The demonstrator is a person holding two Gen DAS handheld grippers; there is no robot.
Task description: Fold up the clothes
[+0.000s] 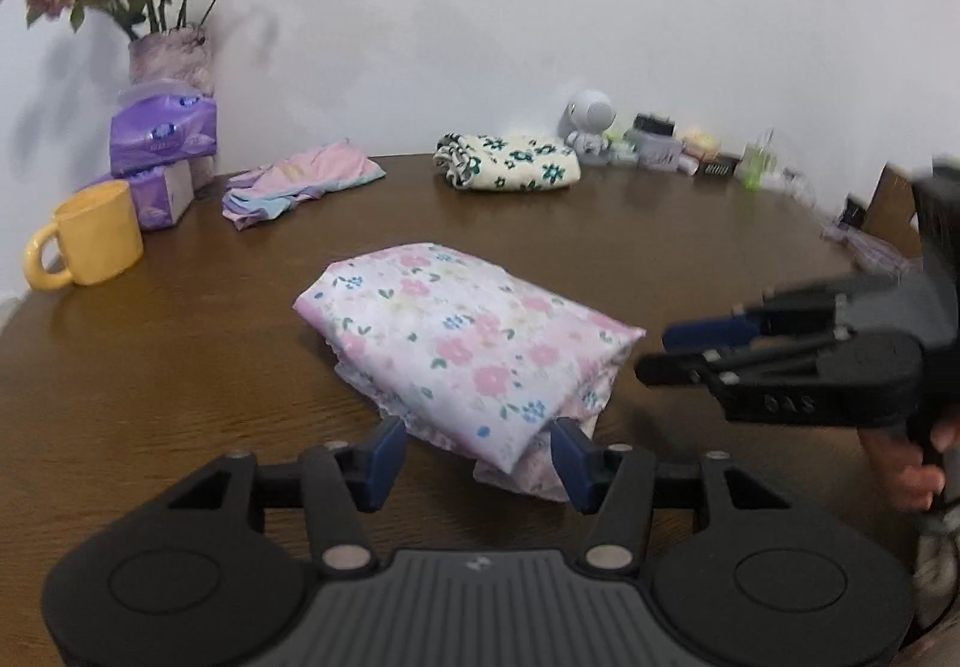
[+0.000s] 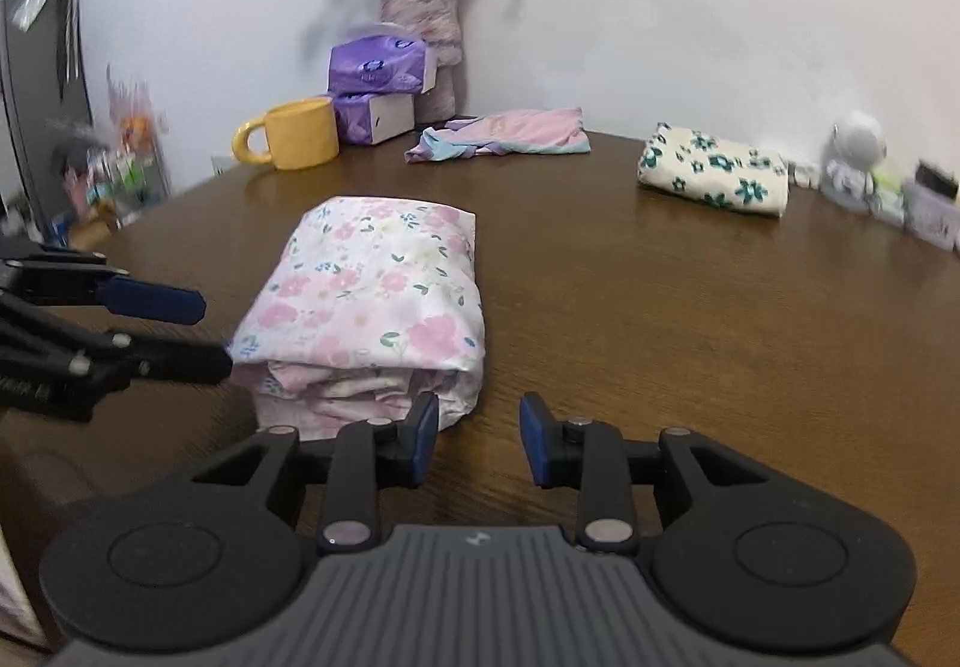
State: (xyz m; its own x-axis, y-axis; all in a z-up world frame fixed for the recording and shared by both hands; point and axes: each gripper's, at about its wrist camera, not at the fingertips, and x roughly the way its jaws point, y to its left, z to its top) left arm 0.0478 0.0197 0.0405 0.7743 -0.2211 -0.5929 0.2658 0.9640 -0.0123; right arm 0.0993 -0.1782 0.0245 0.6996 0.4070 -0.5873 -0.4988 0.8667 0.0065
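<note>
A folded pink floral garment (image 1: 462,343) (image 2: 372,283) lies in the middle of the round brown table (image 1: 168,343) (image 2: 690,319). In the left wrist view my left gripper (image 1: 477,457) is open, and the garment's near corner sits between its blue pads without being pinched. My right gripper (image 1: 654,352) hovers just off the garment's right corner, held by a hand (image 1: 912,469). In the right wrist view my right gripper (image 2: 480,439) is open with only bare table between its fingers, the bundle's end just ahead to the left. The left gripper (image 2: 213,334) is open beside the bundle's left edge.
At the back lie a folded cream garment with green flowers (image 1: 510,163) (image 2: 714,175) and a rumpled pink and blue garment (image 1: 300,181) (image 2: 504,133). A yellow mug (image 1: 90,235) (image 2: 300,133), purple tissue packs (image 1: 162,139), a flower vase (image 2: 420,7) and a white toy (image 1: 591,124) line the wall.
</note>
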